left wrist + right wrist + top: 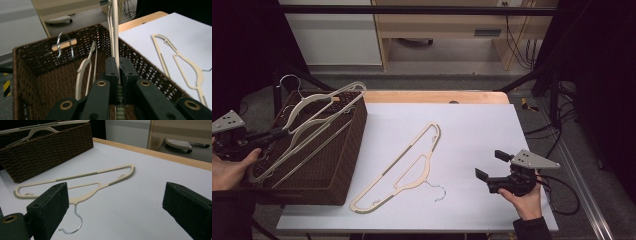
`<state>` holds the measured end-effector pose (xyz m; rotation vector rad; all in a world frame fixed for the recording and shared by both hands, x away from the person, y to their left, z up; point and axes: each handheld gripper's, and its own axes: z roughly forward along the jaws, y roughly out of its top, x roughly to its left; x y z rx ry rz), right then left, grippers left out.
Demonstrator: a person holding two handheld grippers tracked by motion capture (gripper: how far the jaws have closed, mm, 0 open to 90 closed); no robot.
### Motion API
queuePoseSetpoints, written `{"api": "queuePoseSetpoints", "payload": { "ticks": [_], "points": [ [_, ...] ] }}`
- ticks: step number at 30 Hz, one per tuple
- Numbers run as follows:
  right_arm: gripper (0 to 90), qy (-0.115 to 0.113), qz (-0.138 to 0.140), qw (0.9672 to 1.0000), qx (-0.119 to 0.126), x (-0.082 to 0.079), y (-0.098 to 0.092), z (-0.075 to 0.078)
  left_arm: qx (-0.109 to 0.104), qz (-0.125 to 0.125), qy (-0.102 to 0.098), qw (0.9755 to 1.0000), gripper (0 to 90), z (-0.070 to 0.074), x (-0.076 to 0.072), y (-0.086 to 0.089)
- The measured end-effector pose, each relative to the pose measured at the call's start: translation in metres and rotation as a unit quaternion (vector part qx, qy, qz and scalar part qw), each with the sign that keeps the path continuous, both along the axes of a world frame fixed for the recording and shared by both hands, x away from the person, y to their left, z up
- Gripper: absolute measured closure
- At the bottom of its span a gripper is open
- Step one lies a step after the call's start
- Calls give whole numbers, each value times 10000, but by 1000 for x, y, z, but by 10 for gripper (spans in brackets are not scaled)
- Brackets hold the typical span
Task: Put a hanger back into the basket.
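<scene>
Hanger going into the basket
Left gripper jaws clamped on hanger over basket; lower before releasing; right gripper jaws apart

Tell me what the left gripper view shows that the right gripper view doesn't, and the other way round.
Left gripper view alone: the left gripper shut on a cream hanger over the basket's inside, where another hanger with a wire hook lies. Right gripper view alone: the right gripper with its jaws wide open and nothing between them, and the basket's outer wall. Both share the hanger flat on the white table sheet.
</scene>
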<state>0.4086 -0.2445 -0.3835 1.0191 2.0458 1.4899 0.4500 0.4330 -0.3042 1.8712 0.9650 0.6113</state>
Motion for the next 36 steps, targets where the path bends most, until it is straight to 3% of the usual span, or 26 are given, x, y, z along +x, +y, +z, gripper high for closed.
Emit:
{"api": "queuePoseSetpoints", "payload": {
  "ticks": [11, 13, 16, 18, 26, 29, 32, 33, 35, 36],
  "points": [
    [70, 24, 13, 10000, -17, 1, 0, -2, -162, 149, 79, 9997, 858, -10, 1, 22],
    [70, 31, 20, 10000, -27, 1, 0, -2, -151, 172, 98, 9997, 858, -12, 1, 26],
    [70, 29, 32, 10000, -32, 1, 0, -3, 67, 311, 241, 9992, 858, -17, 1, 30],
    [70, 35, 24, 10000, -24, 1, 0, -3, -22, 280, 212, 9994, 857, -18, 0, 31],
    [70, 45, 1, 10000, -14, 2, 1, -3, 71, 20, 314, 9995, 857, -22, 7, 14],
    [70, 60, 3, 10000, -12, 2, 1, -4, 105, 68, 396, 9991, 857, -28, 12, 9],
    [71, 64, 16, 10000, -6, 2, 1, -4, 94, 90, 555, 9984, 857, -35, 13, 10],
    [71, 66, 16, 10000, -6, 2, 1, -4, 141, 116, 706, 9973, 856, -38, 14, 11],
    [71, 61, 10, 10000, -21, 2, 2, -4, 567, 305, 989, 9930, 855, -47, 16, 10],
    [71, 65, 27, 10000, -19, 2, 2, -4, 665, 335, 1119, 9909, 855, -51, 18, 8]
  ]
}}
